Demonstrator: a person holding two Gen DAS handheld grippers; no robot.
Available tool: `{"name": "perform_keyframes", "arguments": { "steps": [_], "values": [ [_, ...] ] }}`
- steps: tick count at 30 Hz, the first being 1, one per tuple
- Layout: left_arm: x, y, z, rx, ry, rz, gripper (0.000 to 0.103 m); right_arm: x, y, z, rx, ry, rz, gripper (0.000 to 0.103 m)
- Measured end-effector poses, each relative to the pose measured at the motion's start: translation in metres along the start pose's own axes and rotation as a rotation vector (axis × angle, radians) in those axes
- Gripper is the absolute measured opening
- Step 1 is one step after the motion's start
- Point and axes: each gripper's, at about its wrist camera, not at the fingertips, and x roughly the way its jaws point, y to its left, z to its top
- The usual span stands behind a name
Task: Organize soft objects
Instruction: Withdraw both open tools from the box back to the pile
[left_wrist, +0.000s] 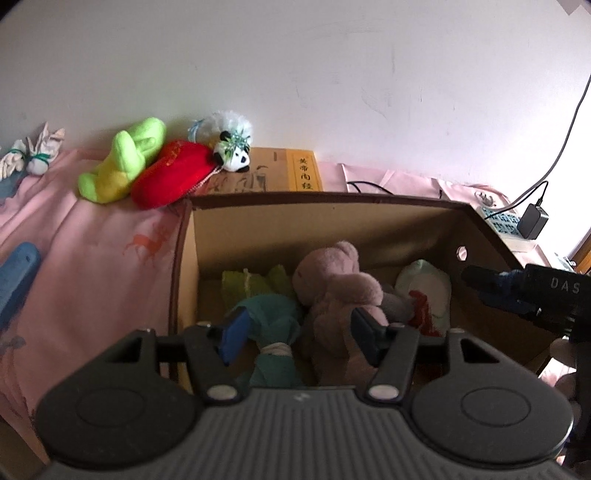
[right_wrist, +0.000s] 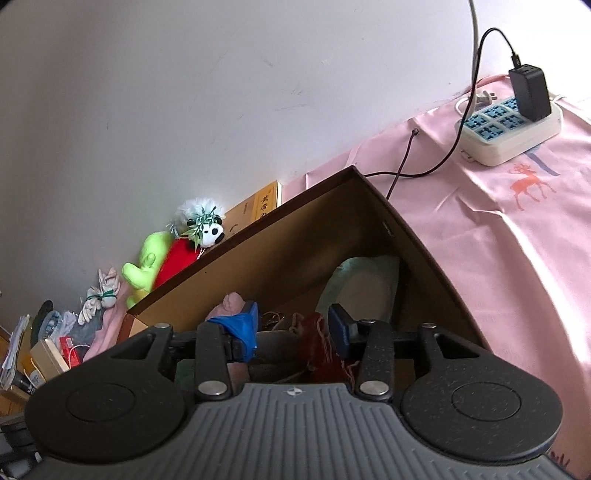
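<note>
Left gripper (left_wrist: 295, 332) poised over cardboard box (left_wrist: 325, 201), jaws spread, nothing pinched; teal cloth bundle (left_wrist: 275, 325) and pink plush bear (left_wrist: 332, 291) lying below in box. Right gripper (right_wrist: 291, 328) at box's right corner, jaws apart, empty. Green plush (left_wrist: 122, 166), red pouch (left_wrist: 171, 179), panda toy (left_wrist: 234, 157) outside on pink cloth (left_wrist: 85, 258).

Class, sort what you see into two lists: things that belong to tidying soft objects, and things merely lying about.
Belongs to the job: cardboard box, pink bear, teal bundle, green plush, red pouch, panda toy.

Lying about: book, power strip, charger.
</note>
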Motion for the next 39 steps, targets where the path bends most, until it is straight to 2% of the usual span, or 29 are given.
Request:
{"name": "perform_keyframes", "arguments": {
  "steps": [10,16,22,33,39],
  "values": [
    [-0.030,-0.003,0.000,-0.015,-0.024,0.011,0.063,-0.029,0.002,-0.005,0.015,-0.033,0.018,0.027],
    [-0.048,0.002,-0.006,-0.033,-0.035,0.039,0.063,-0.045,0.011,-0.010,-0.025,0.009,0.015,0.027],
    [-0.067,0.003,-0.016,-0.032,-0.042,0.075,0.063,-0.059,0.019,-0.023,-0.088,0.015,-0.008,0.027],
    [-0.089,-0.004,-0.035,-0.006,-0.046,0.163,0.066,-0.074,0.024,-0.047,-0.092,0.077,0.046,0.027],
    [-0.099,-0.006,-0.045,-0.004,-0.039,0.185,0.066,-0.083,0.025,-0.058,-0.112,0.090,0.058,0.027]
  ]
}}
